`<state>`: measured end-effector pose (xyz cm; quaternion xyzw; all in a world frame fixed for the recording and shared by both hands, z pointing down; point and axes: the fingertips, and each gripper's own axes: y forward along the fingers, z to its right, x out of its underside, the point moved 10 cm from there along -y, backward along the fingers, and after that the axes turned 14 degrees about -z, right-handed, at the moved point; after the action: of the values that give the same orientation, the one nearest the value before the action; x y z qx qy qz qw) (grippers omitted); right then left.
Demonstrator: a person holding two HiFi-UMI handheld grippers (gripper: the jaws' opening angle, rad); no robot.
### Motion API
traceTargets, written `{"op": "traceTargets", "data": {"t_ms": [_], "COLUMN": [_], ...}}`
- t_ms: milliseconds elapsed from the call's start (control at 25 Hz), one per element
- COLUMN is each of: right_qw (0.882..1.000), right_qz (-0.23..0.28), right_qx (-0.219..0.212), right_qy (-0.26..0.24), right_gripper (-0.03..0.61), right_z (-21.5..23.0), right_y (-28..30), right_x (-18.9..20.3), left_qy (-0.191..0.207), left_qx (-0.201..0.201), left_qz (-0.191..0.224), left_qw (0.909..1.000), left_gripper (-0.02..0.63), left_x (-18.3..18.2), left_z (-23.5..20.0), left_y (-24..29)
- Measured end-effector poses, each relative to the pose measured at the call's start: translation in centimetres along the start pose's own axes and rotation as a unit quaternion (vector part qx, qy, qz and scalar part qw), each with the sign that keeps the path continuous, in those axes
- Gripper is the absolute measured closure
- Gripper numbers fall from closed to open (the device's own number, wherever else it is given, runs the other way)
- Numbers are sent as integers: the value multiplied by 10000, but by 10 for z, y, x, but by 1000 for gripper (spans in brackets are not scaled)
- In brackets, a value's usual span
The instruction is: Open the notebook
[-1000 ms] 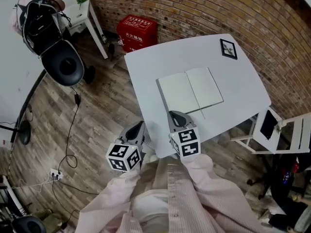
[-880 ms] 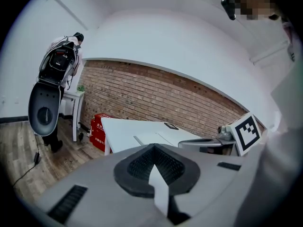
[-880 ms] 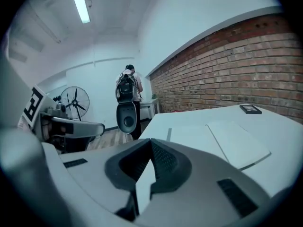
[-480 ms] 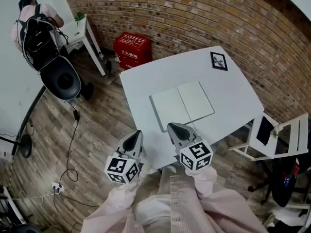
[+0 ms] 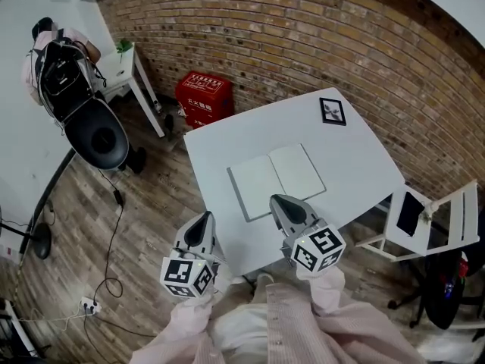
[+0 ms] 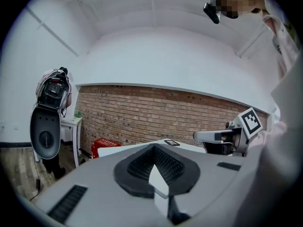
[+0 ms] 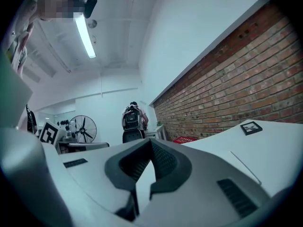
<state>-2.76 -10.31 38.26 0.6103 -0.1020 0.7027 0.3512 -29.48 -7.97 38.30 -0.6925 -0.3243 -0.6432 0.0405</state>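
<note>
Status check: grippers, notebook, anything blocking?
Left gripper and right gripper shut, empty, clear of the notebook. It lies open, flat on the white table. Nothing in the way; only a small framed picture at the far corner.

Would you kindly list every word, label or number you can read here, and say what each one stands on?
Red crate: white print on its top and side, too small to read.
Notebook: pages lie open, no writing visible.
Framed card: black-and-white pattern, no legible words.
Nothing can be quoted.
</note>
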Motion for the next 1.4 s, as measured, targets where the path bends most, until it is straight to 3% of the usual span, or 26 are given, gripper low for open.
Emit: {"op": "traceTargets", "data": {"t_ms": [360, 640, 1400], "right_qw": [9992, 9991, 9982], "right_qz": [372, 369, 326], "right_qx": [155, 193, 465], "right_qy": [6, 58, 182], "right_gripper": [575, 575, 575], "right_z": [20, 28, 39], "right_y": [-20, -28, -42], "right_x": [-13, -10, 0], "left_qy": [56, 36, -81], "left_qx": [-272, -401, -608], "left_qz": [224, 309, 118], "left_qw": [9994, 9987, 9981], "left_gripper": [621, 621, 621], "left_x": [-13, -14, -1], "left_z": [7, 8, 14], "left_y": [-2, -6, -12]}}
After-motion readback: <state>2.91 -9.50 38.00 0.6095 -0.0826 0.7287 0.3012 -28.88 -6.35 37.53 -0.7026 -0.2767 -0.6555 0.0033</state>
